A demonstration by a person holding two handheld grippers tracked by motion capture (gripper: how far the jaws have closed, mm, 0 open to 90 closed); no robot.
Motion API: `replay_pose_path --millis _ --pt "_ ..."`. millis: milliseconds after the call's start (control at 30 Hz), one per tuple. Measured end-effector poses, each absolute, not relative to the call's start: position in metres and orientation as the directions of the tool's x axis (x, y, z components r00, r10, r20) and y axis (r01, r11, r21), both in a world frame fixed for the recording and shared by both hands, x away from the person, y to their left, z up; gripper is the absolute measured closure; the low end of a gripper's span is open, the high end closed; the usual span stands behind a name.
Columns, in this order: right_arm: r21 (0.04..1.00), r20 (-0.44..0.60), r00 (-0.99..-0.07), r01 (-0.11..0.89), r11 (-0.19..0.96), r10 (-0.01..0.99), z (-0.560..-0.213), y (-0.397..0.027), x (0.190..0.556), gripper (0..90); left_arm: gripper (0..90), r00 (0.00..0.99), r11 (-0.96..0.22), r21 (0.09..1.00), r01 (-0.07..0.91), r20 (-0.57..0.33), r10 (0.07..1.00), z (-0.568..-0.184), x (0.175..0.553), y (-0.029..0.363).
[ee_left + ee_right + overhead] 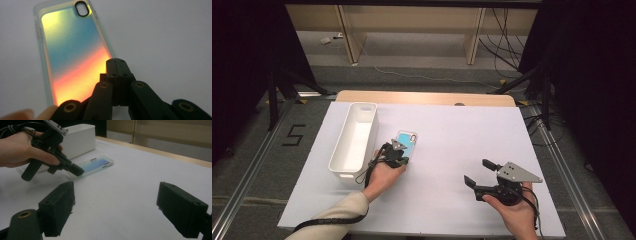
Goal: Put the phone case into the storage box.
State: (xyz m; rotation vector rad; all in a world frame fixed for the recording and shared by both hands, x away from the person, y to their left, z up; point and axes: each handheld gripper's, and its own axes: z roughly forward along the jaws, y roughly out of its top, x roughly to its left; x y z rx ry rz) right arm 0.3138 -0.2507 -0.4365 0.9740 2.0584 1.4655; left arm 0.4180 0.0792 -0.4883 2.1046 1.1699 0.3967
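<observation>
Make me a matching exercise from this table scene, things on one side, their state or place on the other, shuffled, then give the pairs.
Things:
1. left hand-held gripper
2. right hand-held gripper
3. phone case
4. white bin

States or places:
A. jaws wide apart, nothing between them
B. lying flat beside the bin
C. jaws shut, tip at the case's near end
D. at the left of the white sheet

Pairs: 1-C, 2-A, 3-B, 4-D

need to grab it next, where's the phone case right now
In the high view the phone case lies flat left of centre, beside the white bin, with the left gripper at its near end.

White bin (354, 137) blocks left of phone case (407, 142); sheet (452, 145) to its right open.
</observation>
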Motion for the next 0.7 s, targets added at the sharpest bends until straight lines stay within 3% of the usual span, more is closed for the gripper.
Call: replay_pose_path --millis 700 --pt "0.936 0.052 -0.659 0.294 0.194 0.750 -0.4366 -0.2508 0.3138 16.1 89.9 0.558 -0.370 0.696 0.616 -0.053 0.828 -0.4885 0.4203 0.0728"
